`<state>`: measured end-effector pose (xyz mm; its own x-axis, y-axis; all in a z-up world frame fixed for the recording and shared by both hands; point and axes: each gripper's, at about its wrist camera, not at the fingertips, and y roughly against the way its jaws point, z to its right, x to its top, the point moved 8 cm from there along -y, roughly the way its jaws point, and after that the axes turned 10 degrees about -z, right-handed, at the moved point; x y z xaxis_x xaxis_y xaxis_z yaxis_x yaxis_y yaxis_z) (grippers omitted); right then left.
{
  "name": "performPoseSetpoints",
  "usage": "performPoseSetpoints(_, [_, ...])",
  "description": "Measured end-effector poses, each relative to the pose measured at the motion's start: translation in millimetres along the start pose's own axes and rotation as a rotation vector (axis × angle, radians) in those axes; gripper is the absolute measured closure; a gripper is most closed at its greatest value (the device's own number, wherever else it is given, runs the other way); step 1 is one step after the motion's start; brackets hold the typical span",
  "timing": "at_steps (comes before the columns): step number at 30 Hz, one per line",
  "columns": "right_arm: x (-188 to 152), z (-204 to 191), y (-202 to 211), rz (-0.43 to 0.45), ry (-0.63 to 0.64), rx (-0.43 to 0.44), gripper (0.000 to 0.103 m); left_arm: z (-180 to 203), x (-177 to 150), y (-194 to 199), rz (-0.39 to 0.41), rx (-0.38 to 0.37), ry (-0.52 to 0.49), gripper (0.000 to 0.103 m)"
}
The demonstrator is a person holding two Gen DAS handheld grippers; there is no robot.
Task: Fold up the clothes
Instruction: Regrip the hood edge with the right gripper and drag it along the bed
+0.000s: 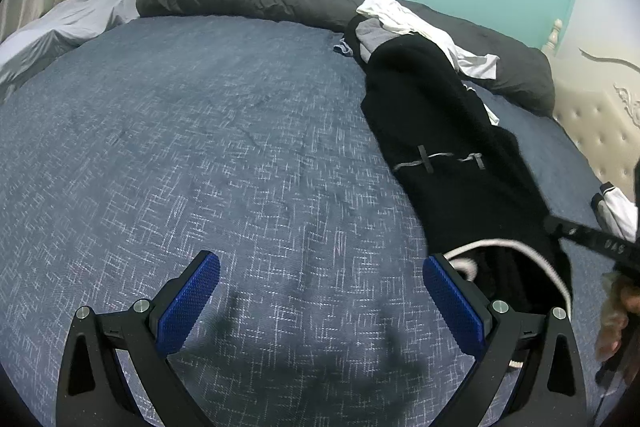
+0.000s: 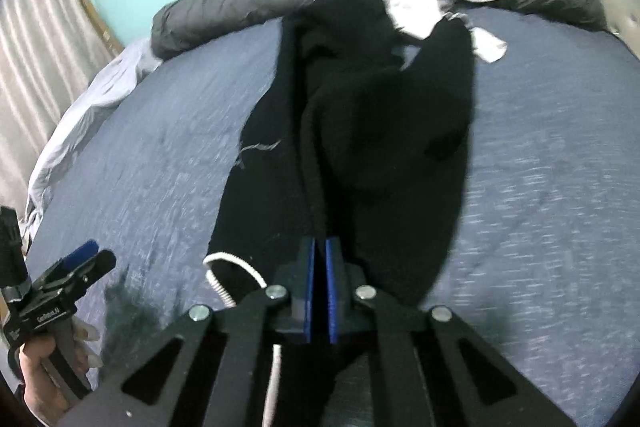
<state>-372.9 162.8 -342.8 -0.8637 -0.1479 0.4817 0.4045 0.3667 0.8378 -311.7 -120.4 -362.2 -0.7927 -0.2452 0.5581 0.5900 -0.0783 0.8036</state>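
Your right gripper (image 2: pixel 319 255) is clamped on the near edge of the black garment (image 2: pixel 360 131), strung out toward the far pile on the bed (image 1: pixel 200 147), left gripper (image 1: pixel 320 291) spread empty, so I'd guess you're dragging it out flat and next need that left one on another edge.

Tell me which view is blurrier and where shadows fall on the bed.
Right wrist view: blurrier, the black garment and blue bedspread smear with motion, worst toward the edges. Left wrist view: sharper, the weave reads clearly, and soft shadows lie on the bedspread between the open left gripper. Both views: fisheye bending.
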Motion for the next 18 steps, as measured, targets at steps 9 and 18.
performPoseSetpoints(9, [6,99,63,0.135,-0.16,-0.153,0.099,0,0,0,0.001,0.001,-0.002,0.0])
performPoseSetpoints(18, [-14,129,70,0.114,-0.291,-0.206,0.097,4,0,-1,-0.002,-0.003,-0.01,0.0])
